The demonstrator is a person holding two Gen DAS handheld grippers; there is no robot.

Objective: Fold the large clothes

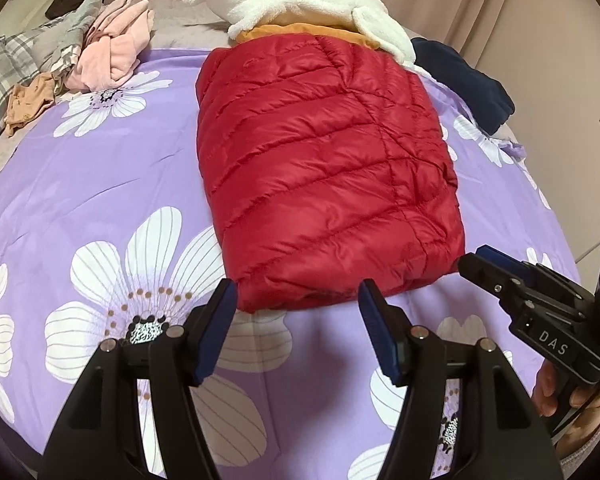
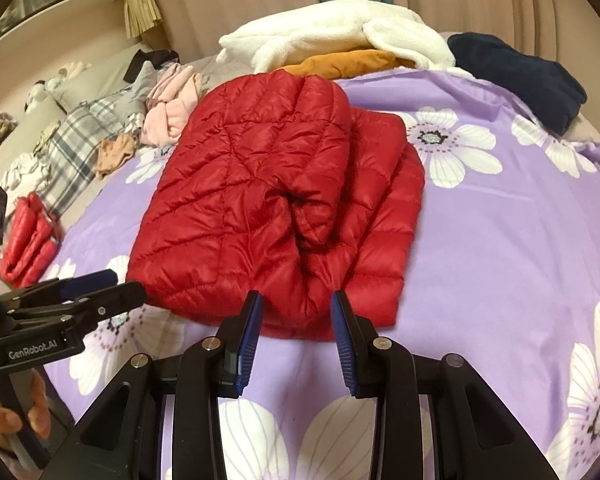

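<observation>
**Inspector:** Starting with progress: the red down jacket (image 1: 324, 168) lies on the purple floral bedspread (image 1: 100, 184) as a compact, roughly rectangular bundle, with no sleeve trailing loose outside it. I judge the main folds complete.

**Assistant:** Anything outstanding on it?

**Inspector:** Possibly. From the right wrist view the top layer bulges and a deep crease runs in from the near edge, with a lower layer showing along the right side, so the stack is not square. A final smoothing or a move to a pile may remain; that is my judgement only. Loose garments also sit at the far side: a white fleece (image 1: 300, 0), an orange item (image 2: 348, 62) and a dark navy one (image 2: 520, 72), with a pink garment (image 1: 112, 52) to the left. None looks neatly folded.

**Assistant:** Condition of the grippers?

**Inspector:** The left gripper (image 1: 298, 320) hovers just short of the jacket's near edge, jaws released, nothing between them. The right gripper (image 2: 296, 332) is at the same edge, its jaws narrower but also apart, with bare bedspread visible between the pads; I see no grip on the fabric.

**Assistant:** Material?

**Inspector:** Glossy quilted shell, puffy, likely to spring back unless pressed.
</observation>
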